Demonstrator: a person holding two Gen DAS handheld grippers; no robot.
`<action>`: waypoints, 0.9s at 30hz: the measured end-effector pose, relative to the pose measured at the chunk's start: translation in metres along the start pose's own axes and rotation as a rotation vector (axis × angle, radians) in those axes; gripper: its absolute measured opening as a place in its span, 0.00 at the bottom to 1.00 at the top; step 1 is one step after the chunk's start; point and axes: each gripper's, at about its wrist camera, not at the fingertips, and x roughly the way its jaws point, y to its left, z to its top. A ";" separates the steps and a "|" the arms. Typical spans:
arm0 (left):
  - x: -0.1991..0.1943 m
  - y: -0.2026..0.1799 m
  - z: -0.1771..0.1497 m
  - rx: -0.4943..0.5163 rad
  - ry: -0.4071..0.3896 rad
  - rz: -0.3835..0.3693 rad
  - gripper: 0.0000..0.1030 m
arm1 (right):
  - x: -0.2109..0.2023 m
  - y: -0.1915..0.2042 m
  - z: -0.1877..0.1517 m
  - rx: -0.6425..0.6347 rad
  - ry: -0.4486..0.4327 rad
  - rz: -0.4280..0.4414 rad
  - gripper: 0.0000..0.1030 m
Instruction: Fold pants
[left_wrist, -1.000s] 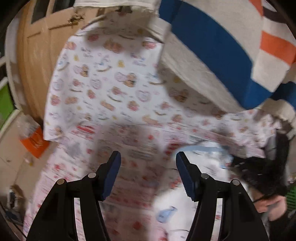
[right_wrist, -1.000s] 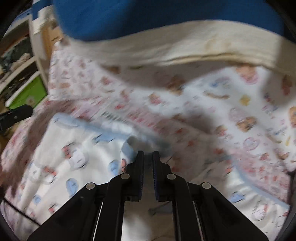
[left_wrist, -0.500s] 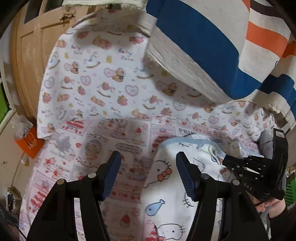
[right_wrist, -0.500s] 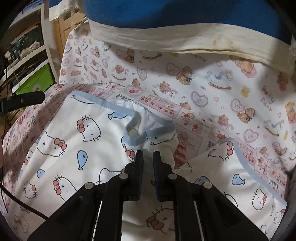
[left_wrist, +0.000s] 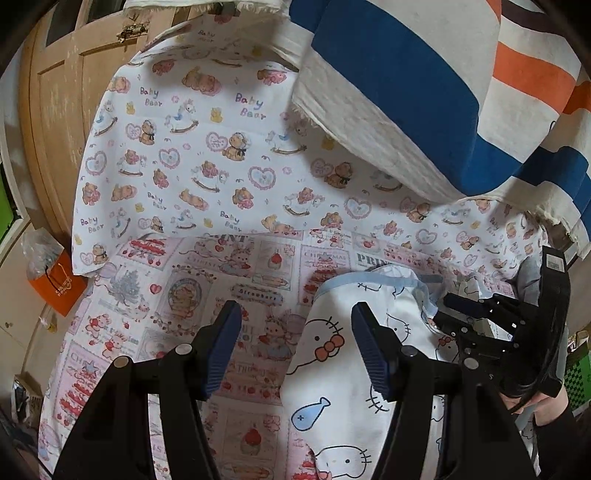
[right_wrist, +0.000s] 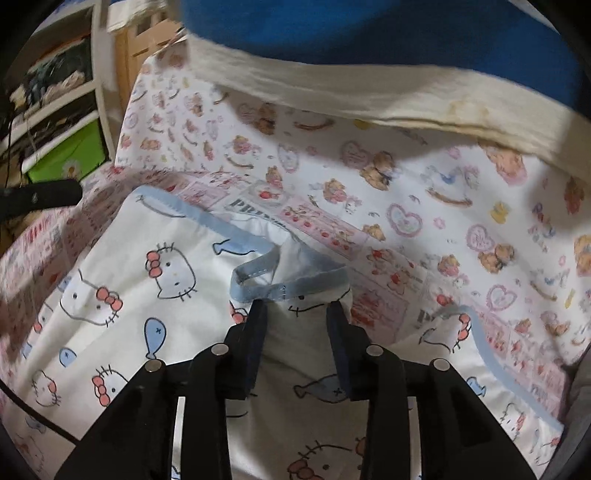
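- The right gripper (right_wrist: 297, 314), black with dark blue pads, stood with its jaws parted after just opening; a raised peak of the pants sat between the pads, which no longer pinched it.
- The left gripper (left_wrist: 295, 343), of the same make, hovered with its jaws wide apart and nothing held, its right pad over the edge of the garment and its left pad over the bedding.
- The pants (right_wrist: 122, 288), small white cotton trousers printed with cartoon cats, red bows and blue fish and edged in pale blue binding (right_wrist: 288, 286), lay spread on the bed, one trimmed opening loosely bunched just ahead of the right gripper's fingertips.
- In the left wrist view the same pants (left_wrist: 332, 391) lay low and right of centre, with the right gripper (left_wrist: 491, 325) touching them from the right, held by a person's hand (left_wrist: 546, 406) in a dark sleeve.
- Beneath them was a pink patchwork-print sheet (left_wrist: 177, 295) with strawberries and cakes, and beyond that a white sheet printed with bears and hearts (left_wrist: 207, 155).
- A cream blanket with blue and orange stripes (left_wrist: 424, 92) was heaped at the far side.
- A wooden door (left_wrist: 55, 110) and an orange bag (left_wrist: 61, 284) showed at left; white shelves with a green bin (right_wrist: 70, 155) stood beside the bed.
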 end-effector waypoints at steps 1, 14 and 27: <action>0.001 0.000 0.000 0.001 0.002 0.000 0.59 | -0.001 0.001 0.000 -0.009 0.003 0.003 0.34; 0.001 0.005 0.003 -0.014 0.008 0.007 0.59 | 0.005 -0.006 0.005 -0.003 0.027 0.046 0.32; 0.005 0.005 0.005 0.057 -0.061 0.165 0.59 | -0.018 -0.044 0.005 0.186 -0.028 -0.113 0.02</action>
